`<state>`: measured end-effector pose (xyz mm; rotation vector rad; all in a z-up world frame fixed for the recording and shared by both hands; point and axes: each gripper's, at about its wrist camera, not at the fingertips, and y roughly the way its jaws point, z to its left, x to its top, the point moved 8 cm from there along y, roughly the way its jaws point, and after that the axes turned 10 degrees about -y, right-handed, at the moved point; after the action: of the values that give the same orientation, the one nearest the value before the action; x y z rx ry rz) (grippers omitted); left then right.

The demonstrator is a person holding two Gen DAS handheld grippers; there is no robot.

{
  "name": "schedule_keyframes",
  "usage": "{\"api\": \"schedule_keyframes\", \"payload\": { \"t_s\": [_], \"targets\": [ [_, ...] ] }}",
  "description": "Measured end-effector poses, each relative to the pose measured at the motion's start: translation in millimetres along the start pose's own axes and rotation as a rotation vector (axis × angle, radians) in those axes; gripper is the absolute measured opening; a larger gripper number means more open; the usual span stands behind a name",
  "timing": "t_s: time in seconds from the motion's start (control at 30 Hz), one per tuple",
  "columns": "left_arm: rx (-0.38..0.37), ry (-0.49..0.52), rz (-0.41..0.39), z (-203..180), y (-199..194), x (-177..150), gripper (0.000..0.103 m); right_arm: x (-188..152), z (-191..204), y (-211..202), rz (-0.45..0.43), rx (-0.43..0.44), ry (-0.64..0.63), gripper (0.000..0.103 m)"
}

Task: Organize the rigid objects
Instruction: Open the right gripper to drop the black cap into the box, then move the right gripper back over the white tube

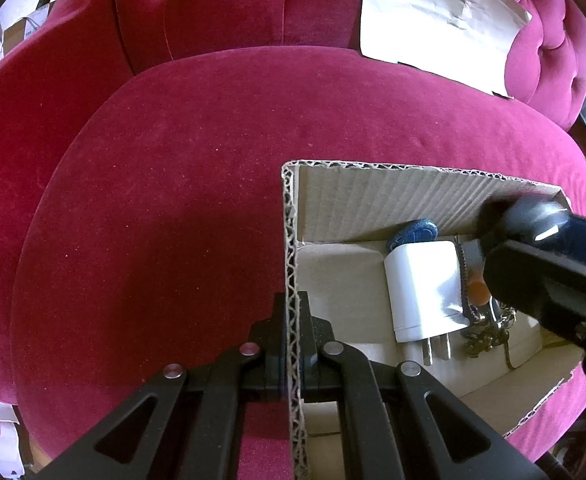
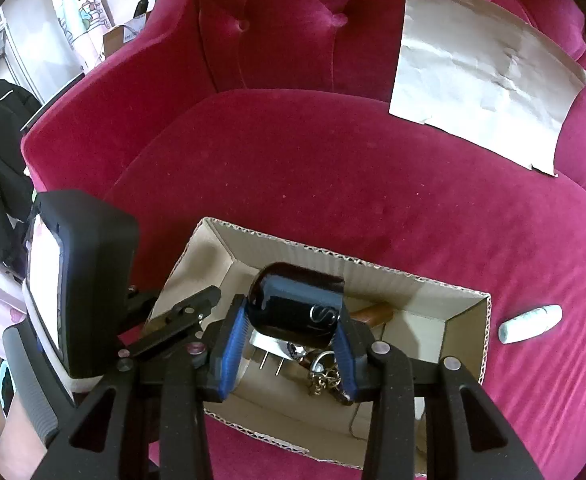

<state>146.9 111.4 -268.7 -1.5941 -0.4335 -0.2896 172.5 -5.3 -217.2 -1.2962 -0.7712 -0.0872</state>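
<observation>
An open cardboard box (image 1: pixel 293 240) (image 2: pixel 445 284) sits on a red velvet seat. In it lie a white plug adapter (image 1: pixel 425 284), a blue tag (image 1: pixel 413 234), an orange-tipped item (image 1: pixel 477 292) and a bunch of keys (image 1: pixel 489 332) (image 2: pixel 325 376). My left gripper (image 1: pixel 293 344) is shut on the box's left wall. My right gripper (image 2: pixel 293 344) is shut on a glossy black rounded object (image 2: pixel 297 304) and holds it above the box. It also shows in the left wrist view (image 1: pixel 533 216).
A white tube (image 2: pixel 531 324) lies on the seat to the right of the box. A crumpled paper sheet (image 2: pixel 485 68) (image 1: pixel 441 20) leans against the tufted backrest. The left gripper's body (image 2: pixel 81 296) stands at the box's left.
</observation>
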Motion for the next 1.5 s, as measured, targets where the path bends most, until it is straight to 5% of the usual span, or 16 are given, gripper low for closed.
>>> {"api": "schedule_keyframes", "payload": {
  "t_s": [0.17,0.4,0.93,1.5],
  "targets": [
    [-0.001,0.001,-0.001,1,0,0,0.003,-1,-7,-4,-0.006,-0.035,0.017,0.082],
    [-0.003,0.000,0.000,1,0,-1,0.003,-4,-18,-2,0.005,-0.062,0.036,0.103],
    [0.001,0.010,0.003,-1,0,1,0.003,-2,-30,-19,-0.023,-0.075,0.026,0.103],
    [0.003,0.013,0.009,-3,1,1,0.003,-9,-105,-54,-0.065,-0.189,0.080,0.103]
  ]
}}
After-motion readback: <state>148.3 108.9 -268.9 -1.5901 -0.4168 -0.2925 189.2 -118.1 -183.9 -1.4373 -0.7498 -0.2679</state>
